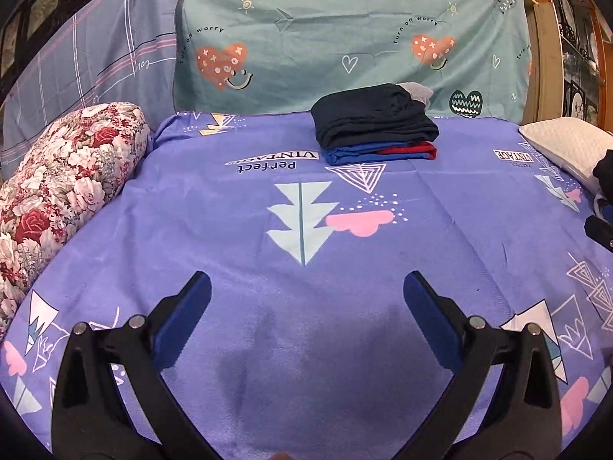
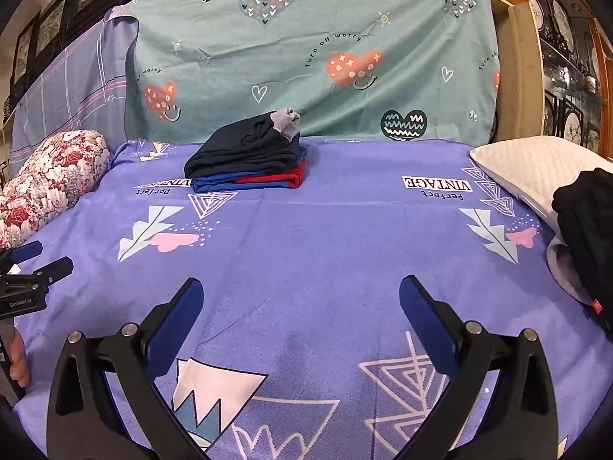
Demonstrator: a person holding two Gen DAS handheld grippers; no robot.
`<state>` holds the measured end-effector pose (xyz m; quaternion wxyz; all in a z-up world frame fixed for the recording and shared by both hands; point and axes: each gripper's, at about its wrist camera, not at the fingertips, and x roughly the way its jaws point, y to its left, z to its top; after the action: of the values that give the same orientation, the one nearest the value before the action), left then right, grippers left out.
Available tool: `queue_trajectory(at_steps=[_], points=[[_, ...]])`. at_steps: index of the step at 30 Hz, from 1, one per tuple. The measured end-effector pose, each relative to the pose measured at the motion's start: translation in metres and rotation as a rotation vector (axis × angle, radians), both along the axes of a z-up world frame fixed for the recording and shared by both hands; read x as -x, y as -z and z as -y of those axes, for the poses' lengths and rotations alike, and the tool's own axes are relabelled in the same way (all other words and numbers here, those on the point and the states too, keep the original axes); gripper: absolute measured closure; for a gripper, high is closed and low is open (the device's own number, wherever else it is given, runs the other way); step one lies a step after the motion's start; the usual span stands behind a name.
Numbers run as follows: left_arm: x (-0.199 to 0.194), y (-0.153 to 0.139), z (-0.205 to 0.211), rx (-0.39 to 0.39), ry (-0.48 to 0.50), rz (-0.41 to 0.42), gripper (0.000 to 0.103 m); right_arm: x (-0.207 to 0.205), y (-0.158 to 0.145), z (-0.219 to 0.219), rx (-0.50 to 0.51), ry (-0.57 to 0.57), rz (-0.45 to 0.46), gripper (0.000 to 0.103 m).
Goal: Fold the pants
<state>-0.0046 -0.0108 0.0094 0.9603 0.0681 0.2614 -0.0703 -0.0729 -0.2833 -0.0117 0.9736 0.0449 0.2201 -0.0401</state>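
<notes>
A folded stack of clothes lies at the far middle of the purple bedsheet [image 1: 268,345]: dark navy pants [image 1: 373,115] on top of a blue and red garment [image 1: 379,153]. The right wrist view shows the same navy pants [image 2: 245,151] on the blue and red garment [image 2: 264,182]. A black unfolded garment [image 2: 588,226] is heaped at the right edge, partly on a white pillow [image 2: 525,168]. My left gripper [image 1: 306,291] is open over bare sheet, holding nothing. My right gripper [image 2: 300,295] is open too, empty, well short of the stack.
A floral bolster [image 1: 61,191] lies along the left side. A teal heart-print sheet [image 1: 345,38] hangs behind the bed. A wooden cabinet [image 2: 567,57] stands at the right. The other gripper [image 2: 23,276] and a hand [image 2: 17,360] show at the left edge.
</notes>
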Motion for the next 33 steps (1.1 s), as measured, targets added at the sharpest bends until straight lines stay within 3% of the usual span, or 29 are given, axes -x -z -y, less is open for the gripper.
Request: queue_trajectory(at_steps=[25, 33], points=[[-0.011, 0.007, 0.000, 0.003, 0.014, -0.075, 0.002, 0.000, 0.000, 0.001, 0.004, 0.001, -0.018, 0.001], [-0.017, 0.005, -0.001, 0.011, -0.008, -0.064, 0.002, -0.002, 0.001, 0.000, 0.011, 0.001, -0.025, 0.001]])
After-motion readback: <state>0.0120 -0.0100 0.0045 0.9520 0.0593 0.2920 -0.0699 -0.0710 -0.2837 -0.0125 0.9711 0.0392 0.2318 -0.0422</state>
